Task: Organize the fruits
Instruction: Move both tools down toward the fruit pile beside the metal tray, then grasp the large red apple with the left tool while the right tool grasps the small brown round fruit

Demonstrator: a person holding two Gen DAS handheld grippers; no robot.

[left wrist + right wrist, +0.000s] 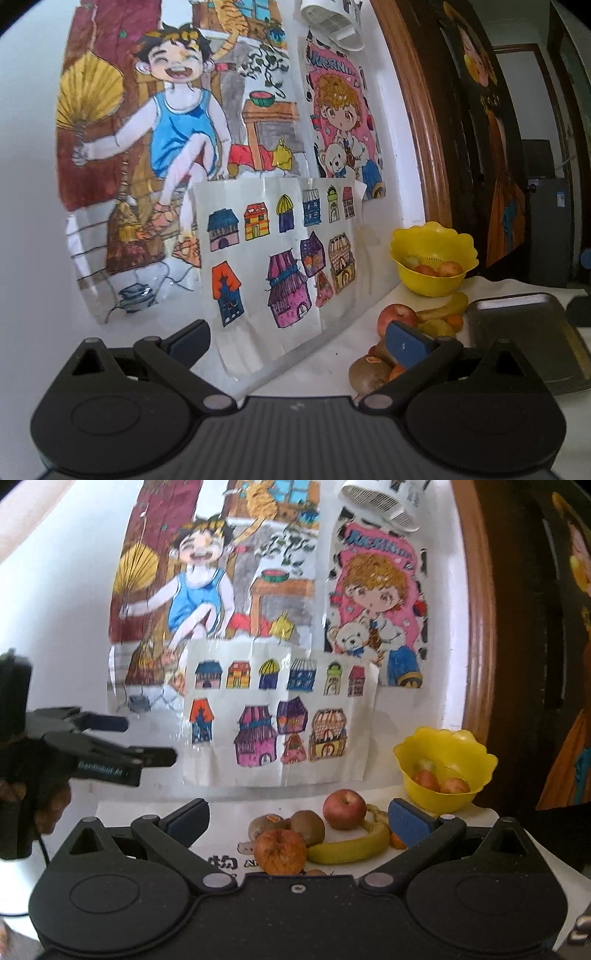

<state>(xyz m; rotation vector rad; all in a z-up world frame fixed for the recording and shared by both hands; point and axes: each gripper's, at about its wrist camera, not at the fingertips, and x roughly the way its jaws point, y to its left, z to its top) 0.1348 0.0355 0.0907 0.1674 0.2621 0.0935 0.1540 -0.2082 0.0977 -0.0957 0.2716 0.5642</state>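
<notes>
A yellow bowl (445, 771) with several fruits stands at the back right against the wall; it also shows in the left wrist view (434, 260). In front of it lies a pile of fruit: a red apple (344, 808), two kiwis (307, 827), a banana (351, 847) and a wrinkled orange fruit (280, 851). My right gripper (299, 818) is open and empty, just short of the pile. My left gripper (297, 341) is open and empty, left of the pile; its apple (396, 314) and kiwi (369, 374) sit by the right finger. It shows in the right wrist view (147, 740).
A dark grey tray (524, 332) lies right of the fruit. Children's drawings (280, 716) cover the white wall behind. A brown wooden door frame (480, 635) stands at the right.
</notes>
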